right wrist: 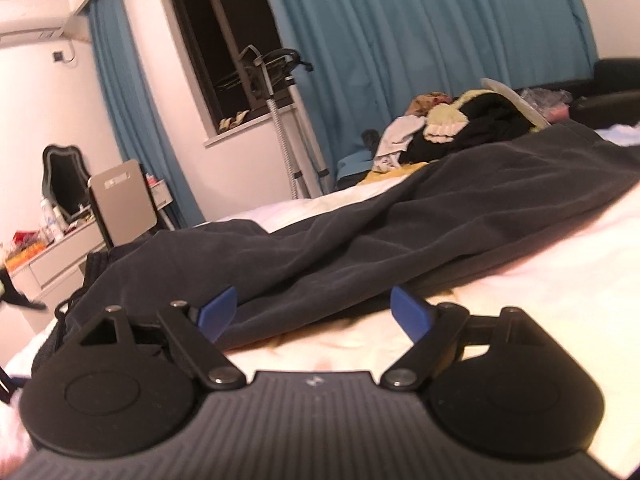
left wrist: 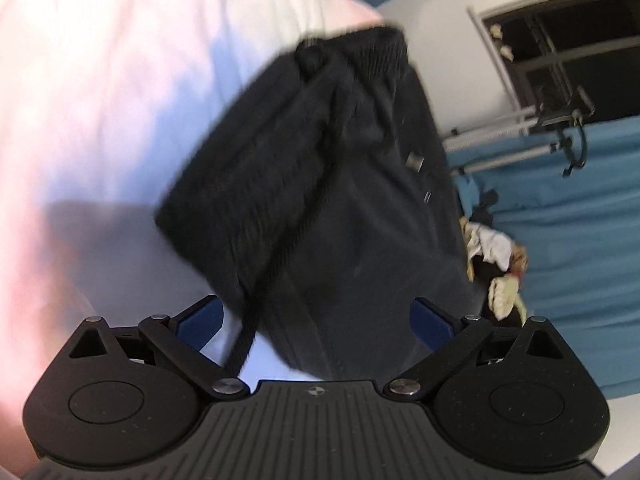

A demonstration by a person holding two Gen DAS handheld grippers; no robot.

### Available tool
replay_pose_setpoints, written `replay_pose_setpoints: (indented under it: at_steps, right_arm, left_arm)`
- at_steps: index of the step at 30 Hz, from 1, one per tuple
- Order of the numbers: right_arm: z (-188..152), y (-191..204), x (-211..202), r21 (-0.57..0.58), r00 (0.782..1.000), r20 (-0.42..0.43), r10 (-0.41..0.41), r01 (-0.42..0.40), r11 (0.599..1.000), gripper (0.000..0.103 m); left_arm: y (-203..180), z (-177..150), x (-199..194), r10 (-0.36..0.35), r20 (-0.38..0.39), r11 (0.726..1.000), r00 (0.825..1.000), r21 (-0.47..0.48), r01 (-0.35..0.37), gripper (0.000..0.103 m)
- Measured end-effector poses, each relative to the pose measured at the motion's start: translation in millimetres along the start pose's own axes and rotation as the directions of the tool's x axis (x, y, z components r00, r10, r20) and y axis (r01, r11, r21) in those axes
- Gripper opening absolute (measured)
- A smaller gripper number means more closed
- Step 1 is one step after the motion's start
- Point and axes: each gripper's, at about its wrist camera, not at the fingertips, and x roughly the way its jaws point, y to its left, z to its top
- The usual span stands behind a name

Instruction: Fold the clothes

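Note:
Dark trousers point(left wrist: 340, 168) lie on the white bed sheet point(left wrist: 100, 120), their ribbed waistband point(left wrist: 256, 184) and a drawstring point(left wrist: 276, 264) toward the left of the left wrist view. My left gripper point(left wrist: 316, 318) hovers over them, open, its blue pads point(left wrist: 200, 316) wide apart and pressing on nothing. In the right wrist view the same trousers point(right wrist: 360, 232) stretch across the bed point(right wrist: 520, 288) from lower left to upper right. My right gripper point(right wrist: 314, 312) is open at their near edge, low over the sheet, holding nothing.
A pile of mixed clothes point(right wrist: 460, 124) sits at the far end of the bed, also seen as a heap point(left wrist: 496, 256). Behind hang blue curtains point(right wrist: 420, 40) beside a dark window point(right wrist: 224, 40). A garment steamer stand point(right wrist: 276, 92), a chair point(right wrist: 120, 204) and a dresser point(right wrist: 60, 256) stand beyond the bed.

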Motion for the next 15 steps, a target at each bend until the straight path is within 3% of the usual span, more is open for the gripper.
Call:
replay_pose_setpoints:
  at_steps: [5,8,11,12,15]
  right_arm:
    - [0.9,-19.5,-12.6,0.129,1.0,-0.009,-0.022,0.023,0.991,0.085]
    - [1.9,-26.8,-14.4,0.186,0.999,-0.026,-0.033,0.038,0.982,0.085]
    - [5.0,-27.3,-12.7,0.189,0.998,-0.03,-0.047,0.052,0.981,0.085]
    - [6.1,-26.8,-11.9,0.185,0.998,-0.032,-0.053,0.058,0.981,0.085]
    - [11.8,-28.5,-5.5,0.2,0.998,-0.035,-0.054,0.06,0.978,0.085]
  left_arm:
    - [17.8,-12.7,25.8,-0.034,0.01,0.995,0.999,-0.09,0.035,0.096]
    - [15.7,-9.6,26.6,-0.034,0.042,0.996,0.999,-0.08,0.037,0.084]
    - [19.6,-3.8,27.2,-0.009,0.066,0.994,0.998,-0.112,0.017,0.06]
    - [21.9,-1.6,27.3,0.011,0.062,0.992,0.998,-0.124,-0.003,0.042]
    - [28.4,2.3,19.8,0.0,0.073,0.987,0.997,-0.161,0.012,0.021]
